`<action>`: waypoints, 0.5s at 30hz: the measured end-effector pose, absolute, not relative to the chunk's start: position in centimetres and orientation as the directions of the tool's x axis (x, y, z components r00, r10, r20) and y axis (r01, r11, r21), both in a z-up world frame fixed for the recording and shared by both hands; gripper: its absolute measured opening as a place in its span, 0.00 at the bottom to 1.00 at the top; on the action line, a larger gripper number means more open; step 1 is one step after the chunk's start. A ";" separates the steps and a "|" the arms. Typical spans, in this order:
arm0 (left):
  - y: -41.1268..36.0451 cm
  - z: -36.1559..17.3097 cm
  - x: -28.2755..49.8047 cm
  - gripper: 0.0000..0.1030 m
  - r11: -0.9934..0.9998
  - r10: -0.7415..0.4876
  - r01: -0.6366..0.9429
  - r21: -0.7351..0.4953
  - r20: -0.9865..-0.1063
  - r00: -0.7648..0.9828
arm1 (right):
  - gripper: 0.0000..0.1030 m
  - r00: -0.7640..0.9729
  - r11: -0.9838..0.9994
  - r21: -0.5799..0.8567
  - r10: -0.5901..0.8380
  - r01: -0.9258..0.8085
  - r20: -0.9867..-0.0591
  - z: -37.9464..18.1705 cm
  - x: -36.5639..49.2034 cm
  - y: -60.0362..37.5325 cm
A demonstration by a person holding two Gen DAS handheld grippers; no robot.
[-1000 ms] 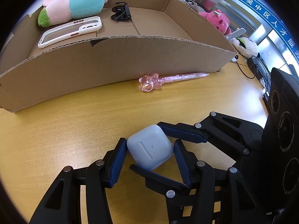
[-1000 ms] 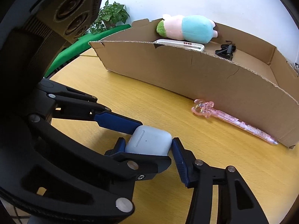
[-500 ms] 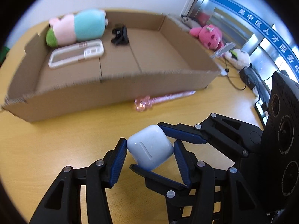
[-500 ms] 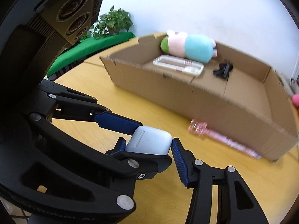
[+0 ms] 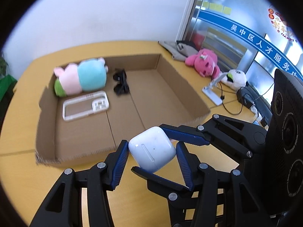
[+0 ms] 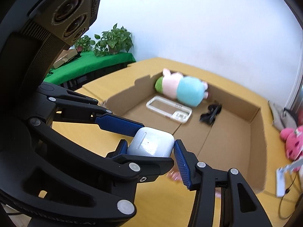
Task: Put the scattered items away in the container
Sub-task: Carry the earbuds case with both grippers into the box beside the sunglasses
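Note:
A white earbud case is held between both grippers, in the air just before the near wall of the open cardboard box. My left gripper is shut on it from the sides. My right gripper is shut on it too, crossing the left one. The case also shows in the right wrist view. Inside the box lie a pink and blue plush, a clear phone case and a black clip. The pink pen is mostly hidden behind the fingers.
The box stands on a yellow wooden table. To its right lie a pink plush, a white panda plush, a small stand and cables. A green-covered shelf with plants is at the far left.
Both grippers have risen with the earbud case from table level to above the box's near wall. The box interior now shows from above.

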State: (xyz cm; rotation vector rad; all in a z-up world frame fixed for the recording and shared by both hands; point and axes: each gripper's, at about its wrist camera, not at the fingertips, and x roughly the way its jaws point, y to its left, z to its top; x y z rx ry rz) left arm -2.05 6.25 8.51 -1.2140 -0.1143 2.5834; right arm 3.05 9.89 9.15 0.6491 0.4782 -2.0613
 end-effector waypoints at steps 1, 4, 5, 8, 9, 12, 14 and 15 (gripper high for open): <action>6.2 9.0 -2.3 0.49 -0.957 0.286 -0.224 -0.185 -0.738 -0.611 | 0.52 -0.474 -0.529 -0.098 -0.642 0.843 -0.602 9.8 2.8 9.6; 6.0 10.2 -3.3 0.49 -0.958 0.282 -0.230 -0.174 -0.728 -0.625 | 0.52 -0.491 -0.536 -0.115 -0.640 0.837 -0.591 11.1 2.2 9.1; 5.8 10.6 -3.7 0.49 -0.958 0.282 -0.232 -0.171 -0.723 -0.631 | 0.52 -0.496 -0.538 -0.120 -0.639 0.835 -0.588 11.5 2.0 8.9; 5.4 11.4 -4.6 0.49 -0.956 0.288 -0.238 -0.173 -0.711 -0.641 | 0.52 -0.511 -0.542 -0.140 -0.631 0.829 -0.584 12.5 1.2 8.1; 5.2 11.6 -4.9 0.49 -0.956 0.288 -0.238 -0.172 -0.709 -0.644 | 0.52 -0.515 -0.541 -0.147 -0.630 0.828 -0.582 12.8 0.9 7.8; 4.7 12.1 -5.9 0.49 -0.956 0.288 -0.240 -0.170 -0.704 -0.649 | 0.52 -0.519 -0.539 -0.155 -0.629 0.828 -0.579 13.3 0.0 7.1; 4.4 12.4 -6.7 0.49 -0.956 0.288 -0.242 -0.168 -0.704 -0.649 | 0.52 -0.521 -0.541 -0.157 -0.629 0.826 -0.576 13.5 -0.7 6.7; 4.2 12.4 -7.1 0.49 -0.956 0.288 -0.242 -0.168 -0.705 -0.648 | 0.52 -0.521 -0.544 -0.152 -0.630 0.825 -0.576 13.6 -1.2 6.4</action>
